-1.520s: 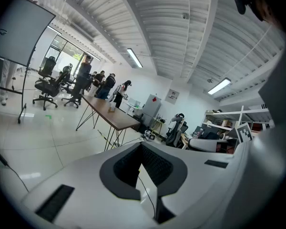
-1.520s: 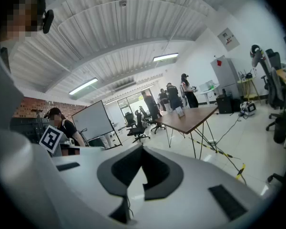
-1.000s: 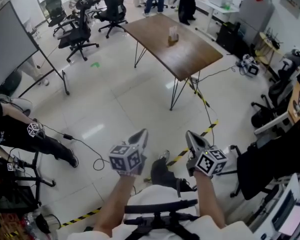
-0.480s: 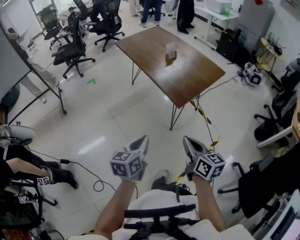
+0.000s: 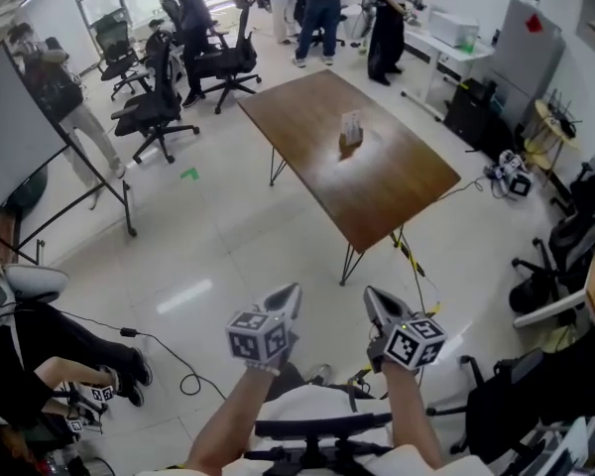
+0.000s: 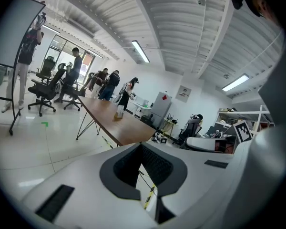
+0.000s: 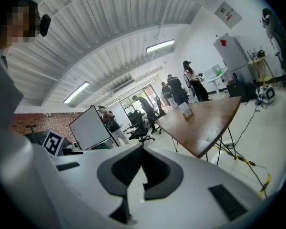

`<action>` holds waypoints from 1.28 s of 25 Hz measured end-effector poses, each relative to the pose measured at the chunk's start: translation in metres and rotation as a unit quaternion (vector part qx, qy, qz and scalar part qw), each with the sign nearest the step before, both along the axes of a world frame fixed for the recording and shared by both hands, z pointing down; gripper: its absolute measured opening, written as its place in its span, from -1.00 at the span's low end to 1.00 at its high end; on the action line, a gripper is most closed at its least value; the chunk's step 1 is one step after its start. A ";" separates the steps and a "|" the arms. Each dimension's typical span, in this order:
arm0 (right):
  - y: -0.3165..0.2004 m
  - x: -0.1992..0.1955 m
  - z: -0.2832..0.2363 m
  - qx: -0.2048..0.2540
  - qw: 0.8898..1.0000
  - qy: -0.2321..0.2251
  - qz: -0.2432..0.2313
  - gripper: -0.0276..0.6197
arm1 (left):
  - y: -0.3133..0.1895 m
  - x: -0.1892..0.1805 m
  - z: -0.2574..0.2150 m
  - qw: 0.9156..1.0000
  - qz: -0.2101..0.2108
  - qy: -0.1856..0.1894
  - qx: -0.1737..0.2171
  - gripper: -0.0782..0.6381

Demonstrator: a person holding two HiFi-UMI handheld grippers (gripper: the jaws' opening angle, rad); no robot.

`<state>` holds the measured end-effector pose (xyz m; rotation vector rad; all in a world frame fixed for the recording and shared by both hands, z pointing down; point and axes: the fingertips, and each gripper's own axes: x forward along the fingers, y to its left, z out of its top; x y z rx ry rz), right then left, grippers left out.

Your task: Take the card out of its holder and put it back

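Note:
The card in its small holder [image 5: 351, 130] stands near the middle of a brown wooden table [image 5: 397, 191], far ahead of me; it is also small in the left gripper view as the holder [image 6: 119, 111] and in the right gripper view as the holder [image 7: 186, 110]. My left gripper [image 5: 289, 295] and right gripper [image 5: 373, 297] are held side by side in front of my body, over the floor and well short of the table. Both are shut with nothing between the jaws, as the left gripper [image 6: 142, 146] and right gripper [image 7: 143, 149] show in their own views.
Black-and-yellow tape [image 5: 414, 266] and a cable run across the floor by the table's near legs. Office chairs [image 5: 154, 117] and a whiteboard [image 5: 20, 132] stand to the left. Several people [image 5: 317, 8] stand beyond the table. More chairs and desks crowd the right side [image 5: 565, 266].
I have walked toward the table with both grippers carried forward together; the table and holder sit lower and nearer in the head view. The jaws stay shut.

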<state>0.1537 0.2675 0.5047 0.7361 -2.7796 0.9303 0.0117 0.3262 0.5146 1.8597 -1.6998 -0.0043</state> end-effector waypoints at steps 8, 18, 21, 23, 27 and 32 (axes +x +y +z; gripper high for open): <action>-0.037 -0.019 0.017 -0.021 1.000 0.000 0.002 -0.89 | -0.036 -0.023 0.014 1.000 0.000 0.009 -0.009 -0.78; -0.114 -0.046 0.020 -0.023 0.999 -0.002 0.037 -0.89 | -0.122 -0.055 0.019 0.999 0.035 0.011 -0.011 -0.78; -0.141 -0.056 0.017 -0.021 0.999 0.002 0.050 -0.89 | -0.152 -0.067 0.019 0.999 0.048 0.010 -0.010 -0.78; -0.158 -0.066 0.015 -0.020 0.998 -0.001 0.058 -0.89 | -0.172 -0.077 0.017 0.998 0.058 0.009 -0.011 -0.78; -0.186 -0.090 0.011 -0.018 0.997 -0.001 0.070 -0.89 | -0.206 -0.098 0.013 0.997 0.081 0.004 -0.015 -0.78; -0.216 -0.121 0.010 -0.018 0.996 0.005 0.091 -0.89 | -0.241 -0.131 0.014 0.994 0.104 0.001 -0.014 -0.78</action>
